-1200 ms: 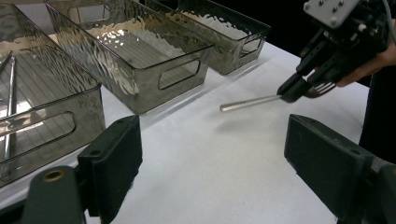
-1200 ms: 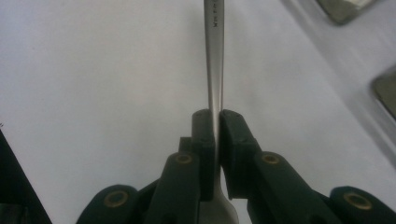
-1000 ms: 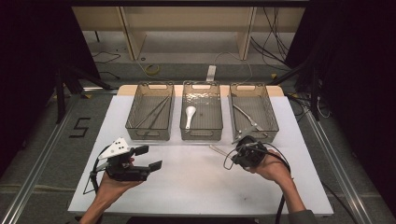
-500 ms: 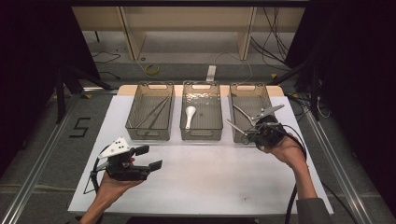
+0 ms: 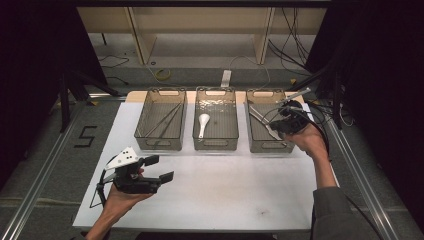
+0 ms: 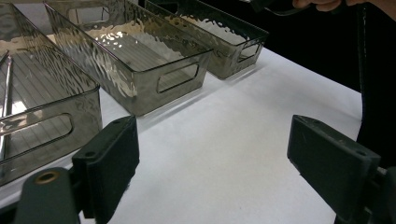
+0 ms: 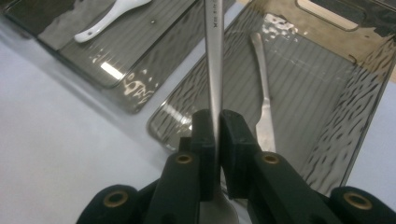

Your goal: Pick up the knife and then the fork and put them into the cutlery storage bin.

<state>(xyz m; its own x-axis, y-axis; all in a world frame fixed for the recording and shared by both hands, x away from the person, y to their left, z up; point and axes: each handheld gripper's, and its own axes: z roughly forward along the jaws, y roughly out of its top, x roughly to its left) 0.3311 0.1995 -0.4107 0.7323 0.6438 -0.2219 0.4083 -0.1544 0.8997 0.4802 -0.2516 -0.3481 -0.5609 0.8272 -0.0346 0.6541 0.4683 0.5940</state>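
Note:
My right gripper (image 5: 286, 116) hangs over the right bin (image 5: 270, 147), shut on a slim metal utensil (image 5: 299, 94) whose handle points up and away. In the right gripper view the pads (image 7: 215, 126) pinch that utensil (image 7: 214, 56) edge-on, above the bin's ribbed floor. Another metal utensil (image 7: 264, 93) lies inside this bin. The left gripper (image 5: 160, 168) rests low over the white table near its front left, open; in its own view nothing sits between the wide jaws (image 6: 219, 163).
Three smoked clear bins stand in a row at the back of the white table (image 5: 225, 190). The left bin (image 5: 160, 145) holds thin metal sticks and the middle bin (image 5: 215, 145) a white spoon (image 5: 202, 122). Dark floor and cables surround the table.
The right hand has carried the metal utensil from the table in front of the bins, up and away to the right, over the right bin. The left hand has stayed put.

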